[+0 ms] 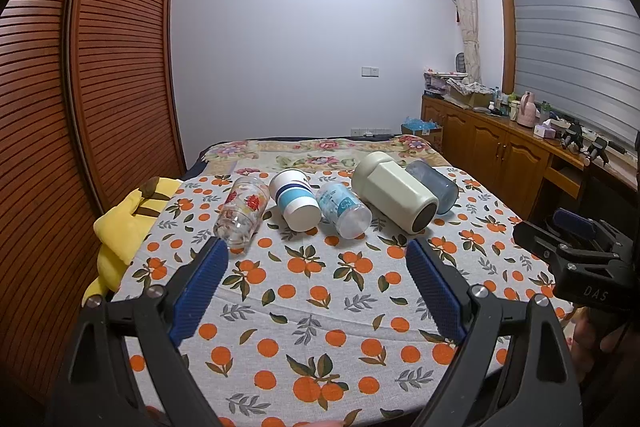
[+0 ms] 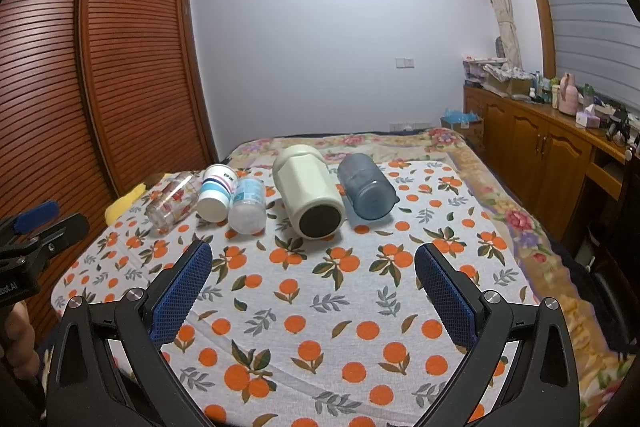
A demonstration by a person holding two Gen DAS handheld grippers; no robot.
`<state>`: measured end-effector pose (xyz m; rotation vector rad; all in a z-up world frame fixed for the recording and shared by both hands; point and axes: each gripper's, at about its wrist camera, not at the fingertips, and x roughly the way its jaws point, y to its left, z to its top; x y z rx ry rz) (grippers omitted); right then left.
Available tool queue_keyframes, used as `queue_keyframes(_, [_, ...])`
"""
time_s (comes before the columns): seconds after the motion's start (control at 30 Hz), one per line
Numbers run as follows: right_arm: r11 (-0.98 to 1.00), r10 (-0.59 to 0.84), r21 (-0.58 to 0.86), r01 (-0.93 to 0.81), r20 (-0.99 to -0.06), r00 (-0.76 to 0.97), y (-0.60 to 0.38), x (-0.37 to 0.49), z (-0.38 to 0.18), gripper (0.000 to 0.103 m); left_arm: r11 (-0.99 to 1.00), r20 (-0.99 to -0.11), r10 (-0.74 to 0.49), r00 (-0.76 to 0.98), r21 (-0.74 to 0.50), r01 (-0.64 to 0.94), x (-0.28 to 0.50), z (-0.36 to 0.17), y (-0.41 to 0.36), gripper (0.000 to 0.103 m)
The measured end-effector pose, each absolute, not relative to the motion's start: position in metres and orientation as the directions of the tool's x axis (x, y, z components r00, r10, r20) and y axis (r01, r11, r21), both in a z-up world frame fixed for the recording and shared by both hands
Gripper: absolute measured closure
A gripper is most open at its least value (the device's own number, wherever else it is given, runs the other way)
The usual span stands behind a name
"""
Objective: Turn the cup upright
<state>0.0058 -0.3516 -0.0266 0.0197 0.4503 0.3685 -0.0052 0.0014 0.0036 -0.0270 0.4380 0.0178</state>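
Several cups lie on their sides in a row on the orange-print cloth (image 1: 312, 291): a clear glass with red flowers (image 1: 241, 213), a white cup with blue stripes (image 1: 294, 199), a clear cup with blue print (image 1: 343, 209), a cream mug (image 1: 394, 197) and a blue-grey cup (image 1: 434, 187). The right wrist view shows the same row: glass (image 2: 172, 203), striped cup (image 2: 216, 193), printed cup (image 2: 249, 207), cream mug (image 2: 310, 197), blue-grey cup (image 2: 366, 185). My left gripper (image 1: 318, 251) and right gripper (image 2: 314, 255) are open and empty, short of the row.
A yellow plush toy (image 1: 120, 227) lies at the cloth's left edge. A slatted wooden wardrobe (image 1: 100, 67) stands on the left. A wooden cabinet (image 1: 492, 143) with clutter runs along the right wall. The right gripper's body (image 1: 576, 255) shows at the left view's right edge.
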Motion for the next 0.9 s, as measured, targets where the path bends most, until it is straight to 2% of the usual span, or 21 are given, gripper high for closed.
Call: queue_keyframes(0.9, [0.934, 0.352, 0.099, -0.344, -0.421, 0.836, -0.3507, 0.005, -0.0255, 0.0, 1.0, -0.417, 0.012, 0.909, -0.016, -0.02, -0.0076, 0.009, -0.001, 0.012])
